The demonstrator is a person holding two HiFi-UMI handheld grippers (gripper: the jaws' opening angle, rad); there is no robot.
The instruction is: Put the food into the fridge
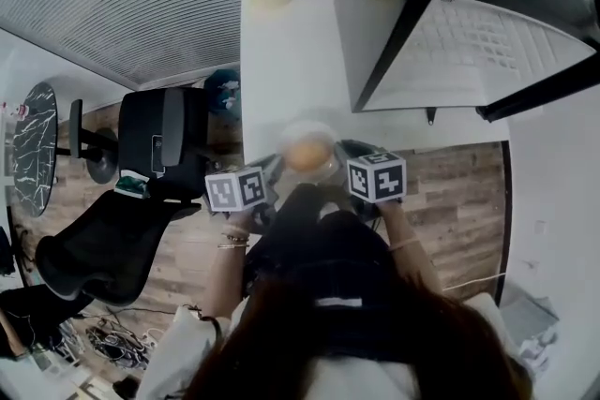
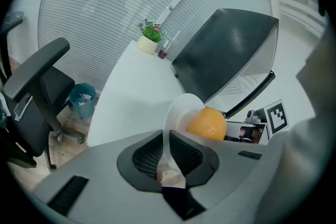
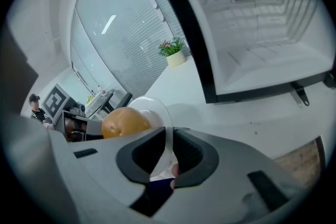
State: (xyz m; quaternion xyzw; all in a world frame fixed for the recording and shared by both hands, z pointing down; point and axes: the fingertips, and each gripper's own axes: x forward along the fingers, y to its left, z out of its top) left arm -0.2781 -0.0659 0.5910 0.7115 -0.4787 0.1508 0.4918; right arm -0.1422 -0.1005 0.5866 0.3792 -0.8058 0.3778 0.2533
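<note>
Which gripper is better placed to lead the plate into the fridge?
Probably the right gripper. Both it and the left gripper clamp the plate rim, but the open fridge stands on its side.

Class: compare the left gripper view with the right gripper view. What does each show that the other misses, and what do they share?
Only the left gripper view: a teal bin on the floor, a cup beside the potted plant, and the other gripper's marker cube. Only the right gripper view: the opposite marker cube and a distant person. Both: the orange on a clear dish, its rim clamped by the left gripper and the right gripper; the potted plant; the white table; the open fridge.
</note>
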